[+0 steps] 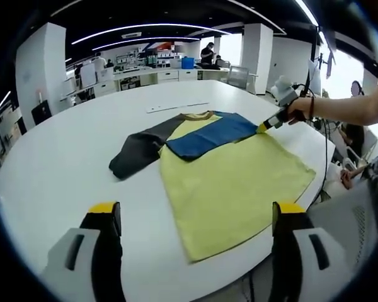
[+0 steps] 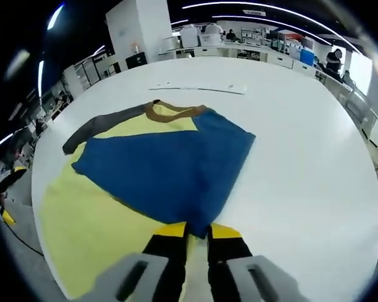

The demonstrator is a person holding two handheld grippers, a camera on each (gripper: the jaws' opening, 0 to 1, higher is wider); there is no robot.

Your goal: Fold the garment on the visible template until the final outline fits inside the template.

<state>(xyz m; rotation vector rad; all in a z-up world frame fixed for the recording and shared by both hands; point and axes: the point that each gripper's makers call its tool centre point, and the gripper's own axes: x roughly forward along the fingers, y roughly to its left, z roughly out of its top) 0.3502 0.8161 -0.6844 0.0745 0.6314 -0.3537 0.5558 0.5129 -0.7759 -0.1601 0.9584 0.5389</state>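
Note:
A yellow shirt [image 1: 233, 189] lies flat on the white table [image 1: 57, 170], its brown collar [image 1: 197, 116] at the far end. Its blue sleeve [image 1: 208, 135] is folded across the chest, and a dark grey sleeve [image 1: 138, 151] sticks out to the left. My left gripper [image 1: 196, 211] hovers open above the near hem, holding nothing. A hand holds my right gripper [image 1: 263, 128] at the blue sleeve's right edge. In the right gripper view the blue sleeve [image 2: 170, 163] spreads over the yellow shirt [image 2: 88, 233], and my right gripper [image 2: 198, 231] is shut on its near edge.
A thin white strip [image 1: 176, 107] lies on the table beyond the collar, the same strip [image 2: 198, 87] in the right gripper view. The table edge [image 1: 318, 182] runs close to the shirt's right side. Desks, pillars and a person stand far behind.

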